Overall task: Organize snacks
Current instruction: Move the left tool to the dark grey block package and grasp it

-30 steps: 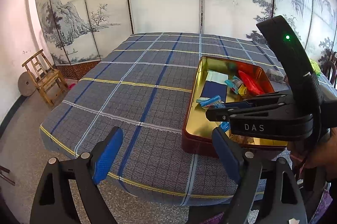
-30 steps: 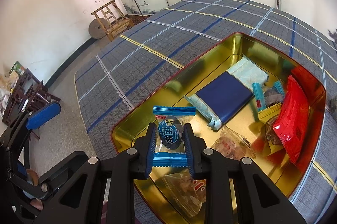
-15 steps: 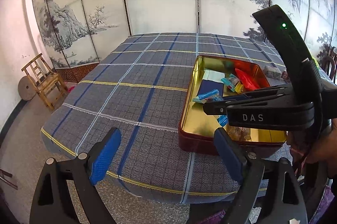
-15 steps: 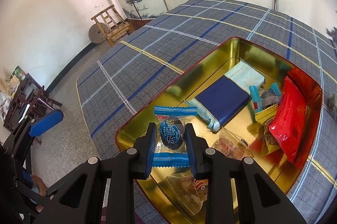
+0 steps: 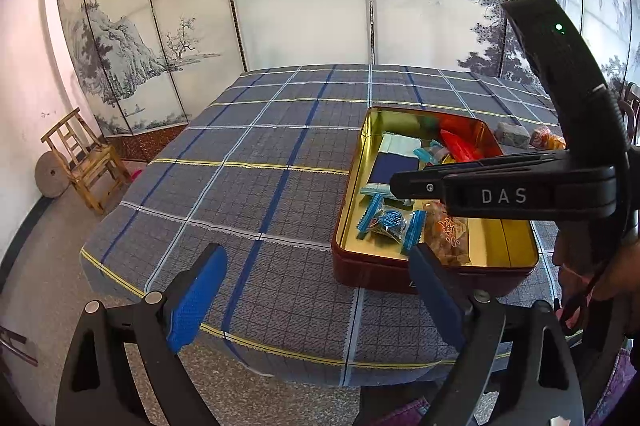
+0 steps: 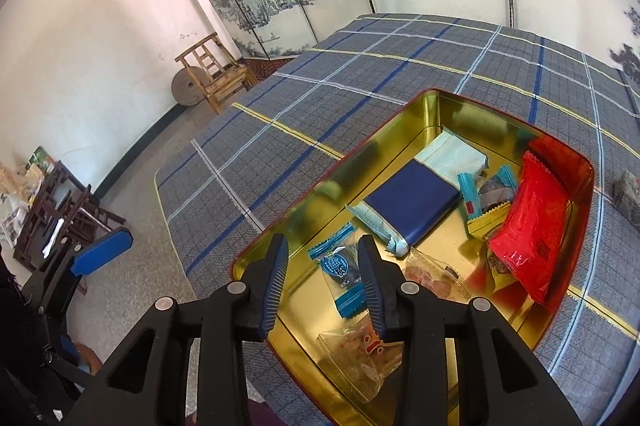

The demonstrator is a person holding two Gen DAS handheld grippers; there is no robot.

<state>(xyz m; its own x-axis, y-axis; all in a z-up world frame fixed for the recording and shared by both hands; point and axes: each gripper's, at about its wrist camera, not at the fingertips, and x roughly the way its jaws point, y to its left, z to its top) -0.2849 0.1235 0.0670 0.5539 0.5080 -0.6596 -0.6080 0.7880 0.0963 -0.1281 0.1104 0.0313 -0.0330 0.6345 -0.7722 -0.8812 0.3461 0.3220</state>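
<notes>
Since the earlier frame the right gripper (image 6: 324, 278) has let go of the blue-wrapped candy (image 6: 342, 276), which now lies on the gold floor of the tin (image 6: 436, 109) at lower centre of the right wrist view; its jaws are opening, the candy between them but no longer pinched. That candy has a clear middle with a round blue label and crimped blue ends. Beside it lie clear bags of brownish snacks (image 6: 360, 354), a navy and pale-blue packet (image 6: 412, 201) at centre, and a glossy red pouch (image 6: 532, 222) at right. At the bottom of its own view, the left gripper (image 5: 316, 290) hangs spread wide and opening, empty, over the checked tablecloth (image 5: 256, 153).
</notes>
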